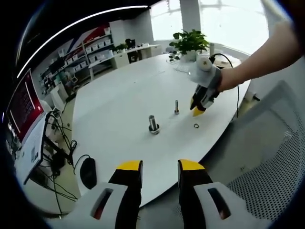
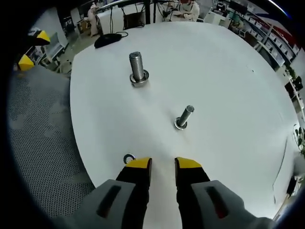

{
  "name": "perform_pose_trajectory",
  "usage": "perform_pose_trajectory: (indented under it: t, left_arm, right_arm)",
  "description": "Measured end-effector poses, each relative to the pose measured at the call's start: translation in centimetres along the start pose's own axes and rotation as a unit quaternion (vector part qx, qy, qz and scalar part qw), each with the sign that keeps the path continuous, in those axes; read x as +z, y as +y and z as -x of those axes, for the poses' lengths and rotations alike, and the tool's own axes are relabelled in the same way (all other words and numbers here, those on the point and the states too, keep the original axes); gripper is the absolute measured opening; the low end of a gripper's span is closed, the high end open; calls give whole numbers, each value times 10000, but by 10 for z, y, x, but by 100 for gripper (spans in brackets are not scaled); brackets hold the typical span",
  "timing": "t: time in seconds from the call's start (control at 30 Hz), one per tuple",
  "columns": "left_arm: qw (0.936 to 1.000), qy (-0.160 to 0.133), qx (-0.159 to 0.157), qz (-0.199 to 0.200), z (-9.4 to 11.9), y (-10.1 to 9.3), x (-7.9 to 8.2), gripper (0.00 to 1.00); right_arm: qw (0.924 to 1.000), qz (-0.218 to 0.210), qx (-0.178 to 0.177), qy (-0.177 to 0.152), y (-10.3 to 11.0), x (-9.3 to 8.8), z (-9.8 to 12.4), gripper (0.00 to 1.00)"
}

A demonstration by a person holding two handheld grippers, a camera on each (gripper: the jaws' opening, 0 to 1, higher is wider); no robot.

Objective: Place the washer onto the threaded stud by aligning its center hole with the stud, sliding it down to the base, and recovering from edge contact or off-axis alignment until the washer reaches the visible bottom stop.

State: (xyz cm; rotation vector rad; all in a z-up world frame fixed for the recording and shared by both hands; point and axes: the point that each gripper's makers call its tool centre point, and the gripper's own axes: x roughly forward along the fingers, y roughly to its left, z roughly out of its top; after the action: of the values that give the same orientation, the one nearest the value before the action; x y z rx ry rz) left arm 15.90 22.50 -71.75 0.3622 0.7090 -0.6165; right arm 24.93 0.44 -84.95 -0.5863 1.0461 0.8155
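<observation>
On the round white table stand a thick threaded stud with a collar at its base and a thinner threaded stud. A small dark washer lies flat near the table edge. My right gripper, held by a hand, hovers just above and beside the washer. In the right gripper view the washer lies just left of my open right gripper, outside its jaws, with the thin stud ahead and the thick stud farther off. My left gripper is open and holds nothing, back off the table edge.
A black mouse with its cable lies at the far table edge. A mesh chair back sits beside the table. A potted plant stands at the far end, and a monitor with cables stands off to one side.
</observation>
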Motion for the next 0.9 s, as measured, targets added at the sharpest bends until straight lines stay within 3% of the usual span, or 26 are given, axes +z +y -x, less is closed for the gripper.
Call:
perform_pose_trajectory:
  t: [0.27, 0.4, 0.73, 0.9]
  left_arm:
    - [9999, 7, 96, -37, 1, 2, 0, 27]
    - [9999, 4, 145, -58, 1, 4, 0, 27]
    - [9997, 61, 244, -82, 1, 7, -2, 27]
    - [9996, 99, 239, -129, 0, 5, -3, 27]
  right_arm:
    - [9995, 111, 264, -109, 20, -4, 2, 23]
    - [9985, 381, 388, -89, 33, -4, 0, 24]
    - [9965, 537, 589, -257, 45, 4, -2, 24]
    - [9960, 606, 635, -140, 51, -3, -7, 24]
